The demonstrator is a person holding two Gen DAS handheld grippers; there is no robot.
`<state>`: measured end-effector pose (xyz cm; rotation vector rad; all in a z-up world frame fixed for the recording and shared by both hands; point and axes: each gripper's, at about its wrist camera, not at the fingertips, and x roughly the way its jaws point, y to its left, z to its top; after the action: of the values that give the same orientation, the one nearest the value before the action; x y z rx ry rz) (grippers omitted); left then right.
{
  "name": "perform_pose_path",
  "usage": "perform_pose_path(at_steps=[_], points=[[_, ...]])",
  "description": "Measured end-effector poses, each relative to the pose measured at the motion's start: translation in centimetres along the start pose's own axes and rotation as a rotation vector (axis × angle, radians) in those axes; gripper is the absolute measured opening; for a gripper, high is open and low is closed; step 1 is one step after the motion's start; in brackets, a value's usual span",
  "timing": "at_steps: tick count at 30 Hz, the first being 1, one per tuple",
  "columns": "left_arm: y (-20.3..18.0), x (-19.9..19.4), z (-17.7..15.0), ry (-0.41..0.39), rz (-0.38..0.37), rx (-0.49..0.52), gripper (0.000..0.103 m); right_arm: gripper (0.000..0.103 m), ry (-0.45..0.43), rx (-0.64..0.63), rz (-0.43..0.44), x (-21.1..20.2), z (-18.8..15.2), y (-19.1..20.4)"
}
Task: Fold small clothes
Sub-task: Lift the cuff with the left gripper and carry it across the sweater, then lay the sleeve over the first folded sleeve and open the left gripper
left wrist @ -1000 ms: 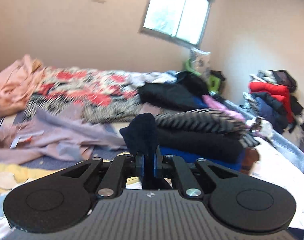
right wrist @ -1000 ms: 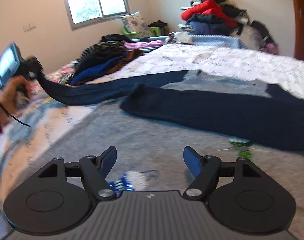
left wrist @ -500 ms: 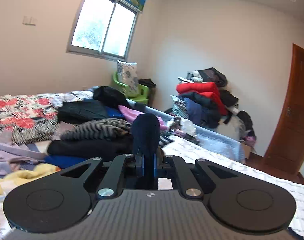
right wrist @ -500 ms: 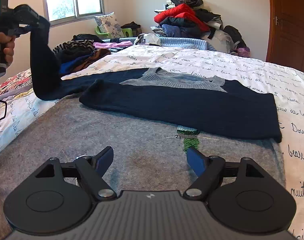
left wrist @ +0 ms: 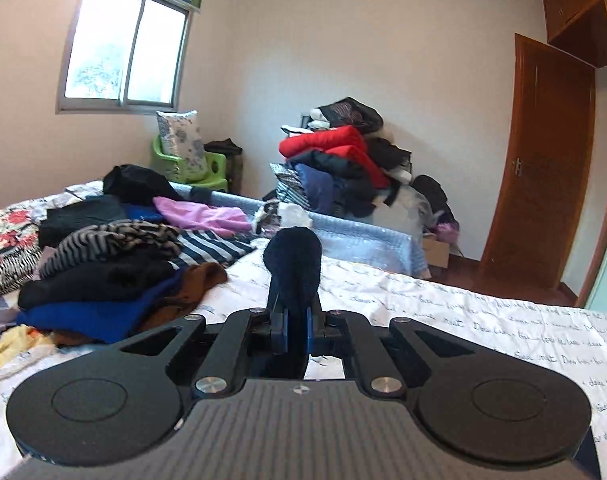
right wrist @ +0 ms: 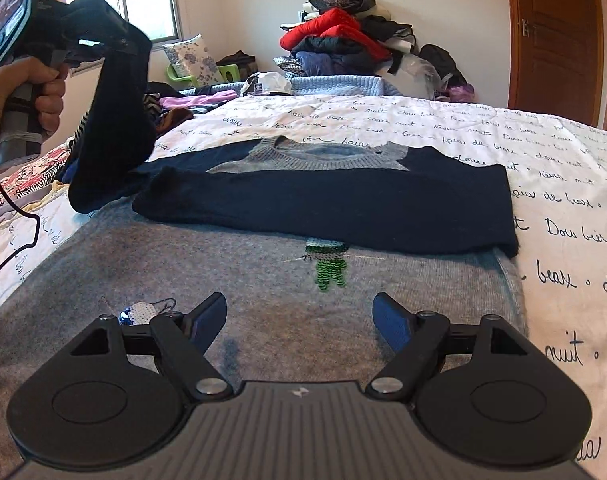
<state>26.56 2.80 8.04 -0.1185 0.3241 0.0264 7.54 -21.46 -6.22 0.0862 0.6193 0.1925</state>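
On white script-printed bedspread point(right wrist: 443, 128), grey knit sweater w/ navy sleeves point(right wrist: 263, 280) lies flat; one sleeve point(right wrist: 343, 204) already folded across chest. Left gripper point(right wrist: 115, 44), at 10 o'clock, clamps other navy sleeve point(right wrist: 115, 120), lifted, not yet laid. Right gripper point(right wrist: 299, 312) jaws apart, empty. Body folds remain.

Home bedroom — bed point(right wrist: 563, 152), window point(left wrist: 123, 48), clothes piles point(left wrist: 339, 160)

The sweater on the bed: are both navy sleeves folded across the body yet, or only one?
Only one. One navy sleeve lies flat across the grey sweater; the other sleeve hangs lifted, pinched in the shut left gripper.
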Motion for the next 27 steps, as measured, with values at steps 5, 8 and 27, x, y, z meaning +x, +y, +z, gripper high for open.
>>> perform_pose_path(at_steps=[5, 8, 27], points=[[-2.0, 1.0, -0.8, 0.03, -0.014, 0.014, 0.008, 0.081, -0.001, 0.012, -0.002, -0.3, -0.2, -0.5], [-3.0, 1.3, -1.0, 0.036, -0.024, 0.03, 0.008, 0.081, -0.001, 0.02, -0.006, -0.6, -0.4, -0.8], [-12.6, -0.4, -4.4, 0.081, -0.197, 0.158, 0.008, 0.081, 0.001, 0.05, -0.01, -1.1, -1.3, -1.9]])
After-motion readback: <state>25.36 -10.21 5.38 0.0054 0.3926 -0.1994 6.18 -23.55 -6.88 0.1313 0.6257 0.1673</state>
